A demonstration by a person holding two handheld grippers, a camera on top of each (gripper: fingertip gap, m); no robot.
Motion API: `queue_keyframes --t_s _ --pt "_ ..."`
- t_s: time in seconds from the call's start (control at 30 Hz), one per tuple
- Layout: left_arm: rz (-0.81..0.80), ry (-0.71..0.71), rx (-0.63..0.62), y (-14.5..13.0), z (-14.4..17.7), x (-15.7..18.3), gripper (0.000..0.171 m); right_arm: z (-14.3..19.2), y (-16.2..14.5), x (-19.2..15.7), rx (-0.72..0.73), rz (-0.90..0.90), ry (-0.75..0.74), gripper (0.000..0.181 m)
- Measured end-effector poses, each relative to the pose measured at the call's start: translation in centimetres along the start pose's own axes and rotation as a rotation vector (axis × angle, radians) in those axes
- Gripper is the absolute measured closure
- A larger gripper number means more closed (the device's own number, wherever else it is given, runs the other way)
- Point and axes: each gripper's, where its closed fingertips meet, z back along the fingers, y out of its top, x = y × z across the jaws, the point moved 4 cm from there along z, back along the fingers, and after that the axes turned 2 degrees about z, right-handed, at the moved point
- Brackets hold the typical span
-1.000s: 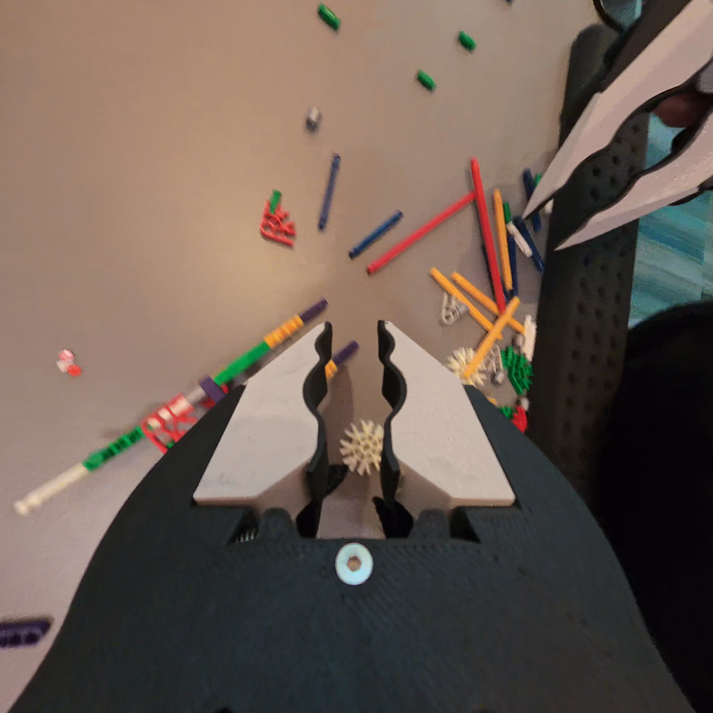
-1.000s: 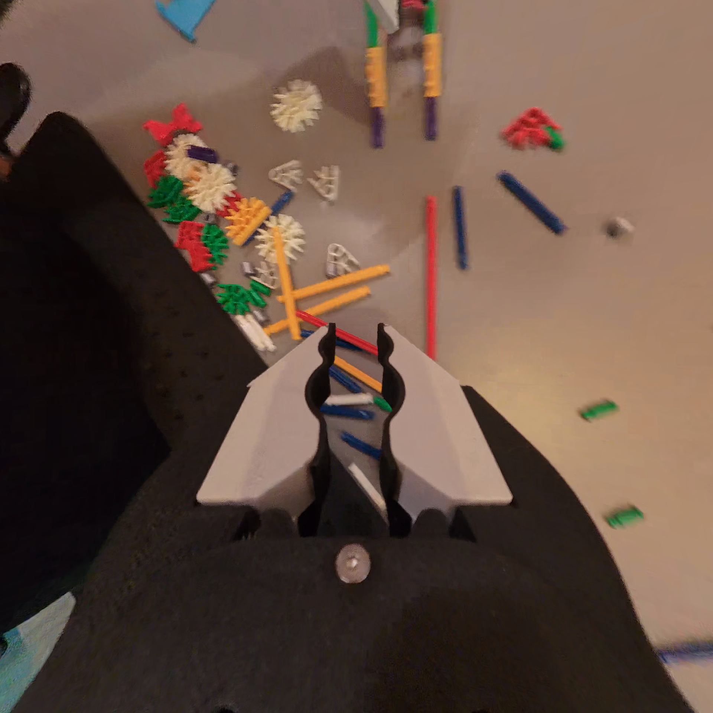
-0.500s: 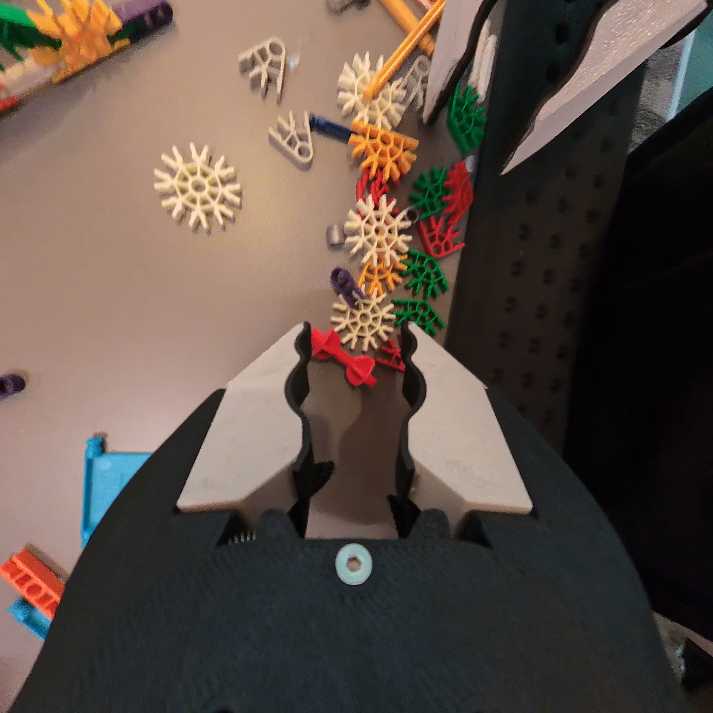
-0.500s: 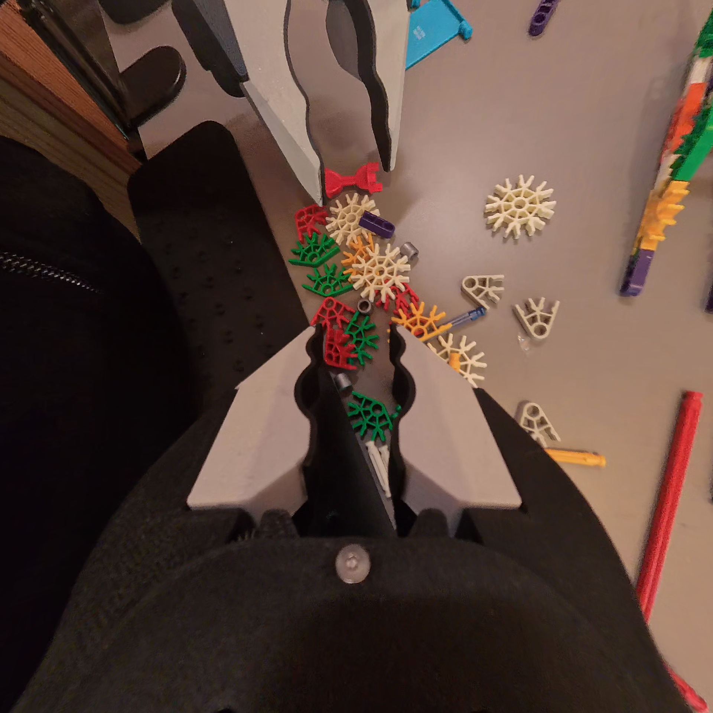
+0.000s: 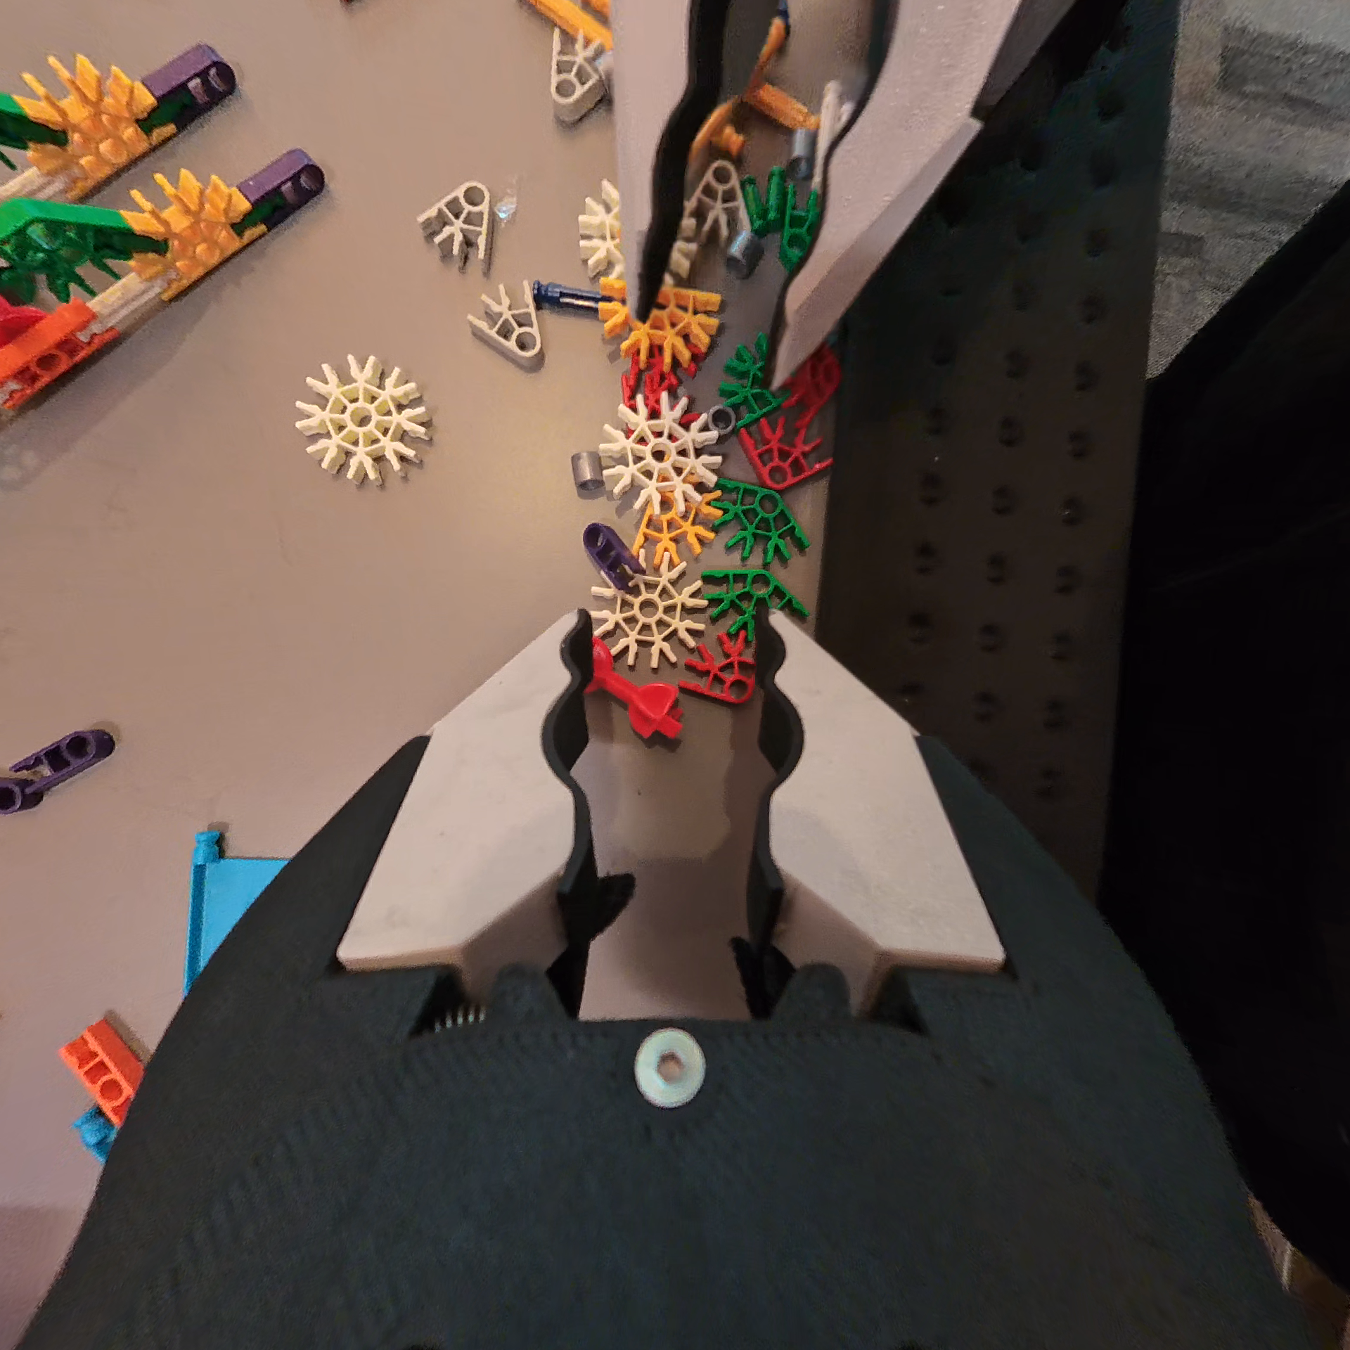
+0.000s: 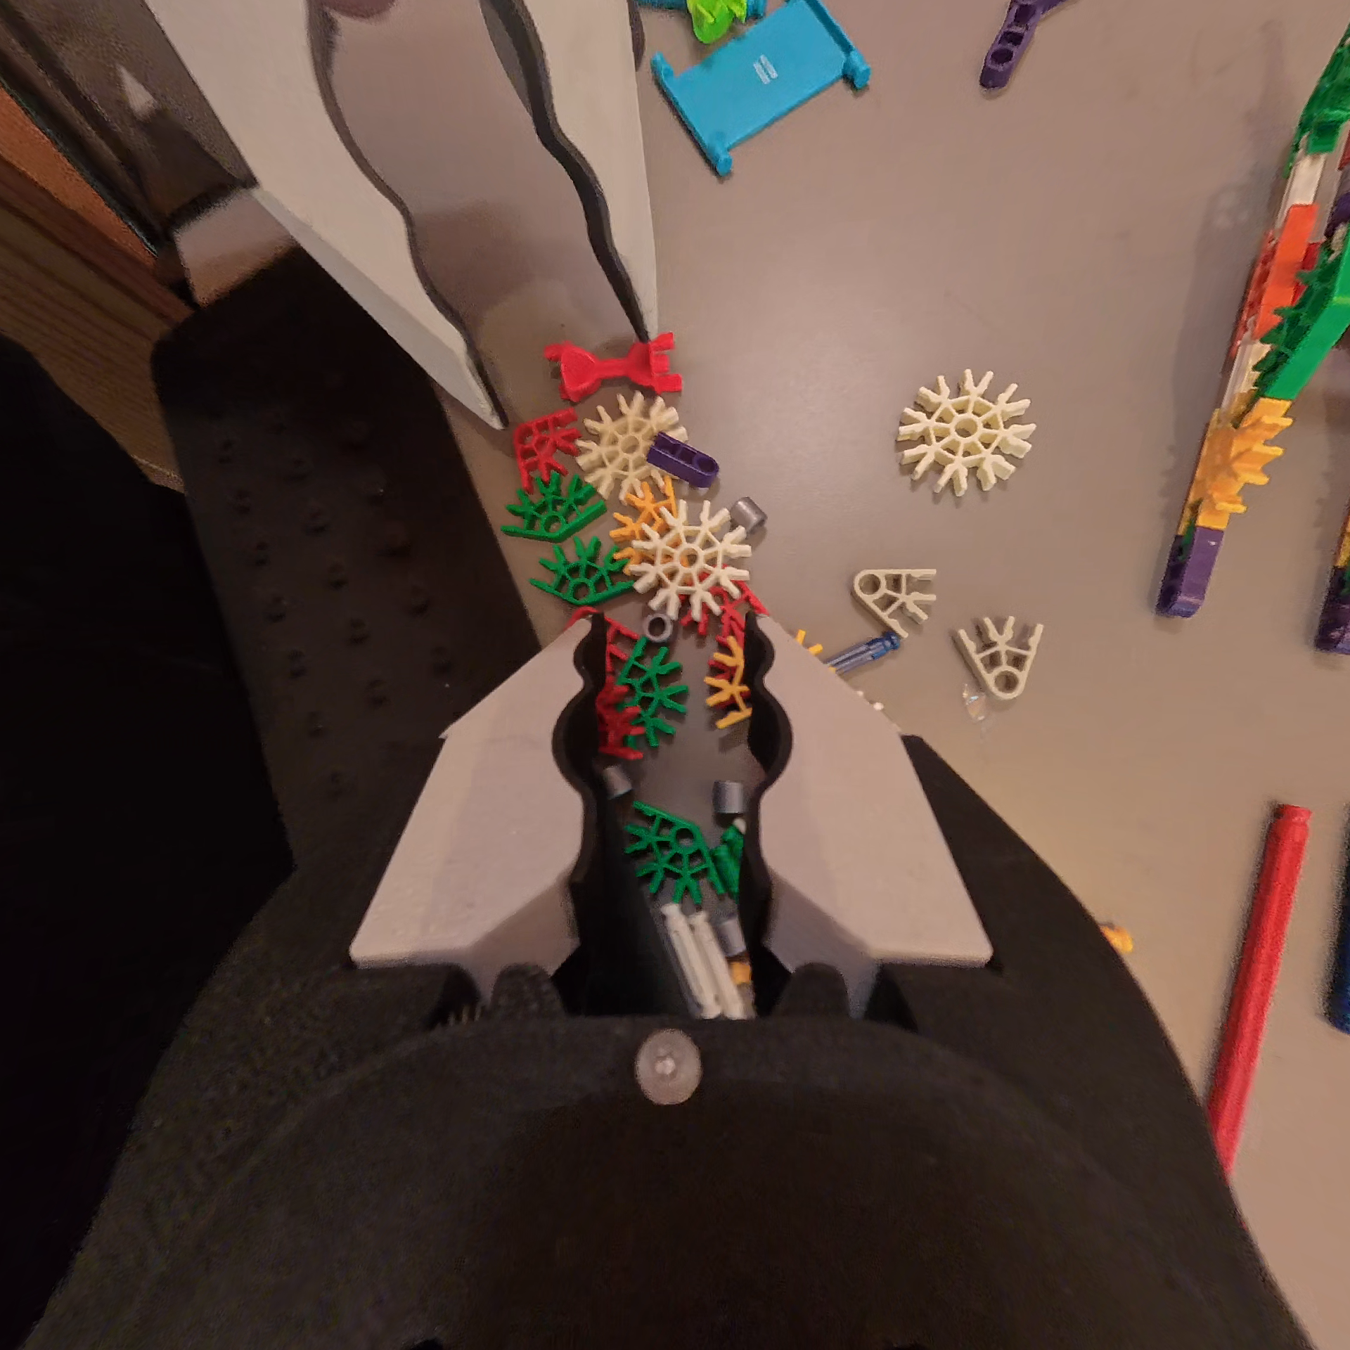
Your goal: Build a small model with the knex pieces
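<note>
- Your left gripper gapes wide, empty, tips at red bow-tie connector, frame centre.
- Your right gripper likewise wide, empty, over connector pile on tabletop.

A grey table carries scattered plastic construction pieces. A lone cream snowflake connector lies apart from a dense cluster of cream, green, red and orange connectors running along a black perforated panel. A red bow-shaped connector sits at the cluster's end, a purple clip touching a cream wheel. Two grey wedge connectors lie near a blue panel, a red rod and an assembled multicoloured strip.
</note>
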Motion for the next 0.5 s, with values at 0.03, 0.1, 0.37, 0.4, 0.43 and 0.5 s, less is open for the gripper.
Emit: queue_keyframes --t_s 0.03,0.1,0.37,0.4,0.43,0.5 --pt "-0.002 0.001 -0.004 0.0 -0.2 0.0 0.129 -0.2 -0.2 0.4 -0.022 0.022 -0.017 0.145" --pt "0.009 0.005 0.020 0.6 -0.3 0.0 0.130 -0.5 0.0 0.9 -0.024 0.038 -0.014 0.146" --pt "-0.052 0.006 0.091 3.0 -2.6 1.1 0.133 -2.3 -0.4 1.1 -0.105 0.131 0.079 0.145" --pt "-0.053 -0.003 0.071 2.8 -3.1 1.1 0.134 -2.4 -0.4 1.0 -0.099 0.134 0.096 0.147" --pt "-0.047 0.003 0.049 2.5 -3.5 1.0 0.133 -2.4 -0.3 1.0 -0.094 0.134 0.109 0.153" --pt "-0.027 -0.012 -0.006 1.5 -4.1 1.0 0.135 -2.4 -0.3 1.1 -0.082 0.128 0.121 0.154"
